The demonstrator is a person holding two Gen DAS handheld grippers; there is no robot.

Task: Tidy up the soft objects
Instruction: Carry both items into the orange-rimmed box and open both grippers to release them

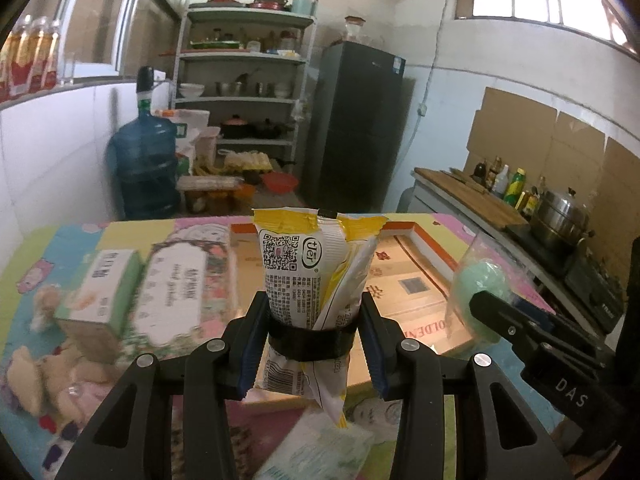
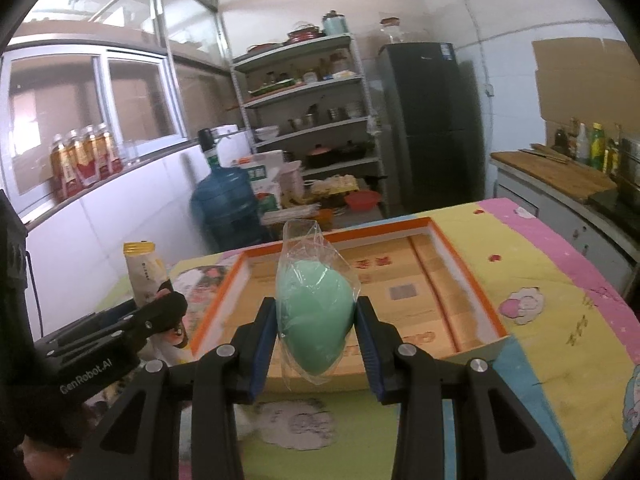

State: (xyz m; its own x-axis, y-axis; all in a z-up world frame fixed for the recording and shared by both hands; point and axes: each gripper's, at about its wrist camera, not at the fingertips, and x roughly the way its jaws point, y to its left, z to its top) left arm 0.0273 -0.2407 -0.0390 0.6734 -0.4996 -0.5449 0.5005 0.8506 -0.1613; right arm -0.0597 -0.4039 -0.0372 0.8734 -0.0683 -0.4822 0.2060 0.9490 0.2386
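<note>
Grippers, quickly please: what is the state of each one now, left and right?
Left gripper: closed on the yellow and white packet.
Right gripper: closed on the green sponge in a clear bag.

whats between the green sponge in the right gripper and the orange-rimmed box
Nothing: in the right wrist view the bagged green sponge hangs in air before the orange-rimmed box, whose visible floor is bare.

Left gripper (image 1: 314, 332) clamped, right gripper (image 2: 316, 330) clamped, side by side
</note>
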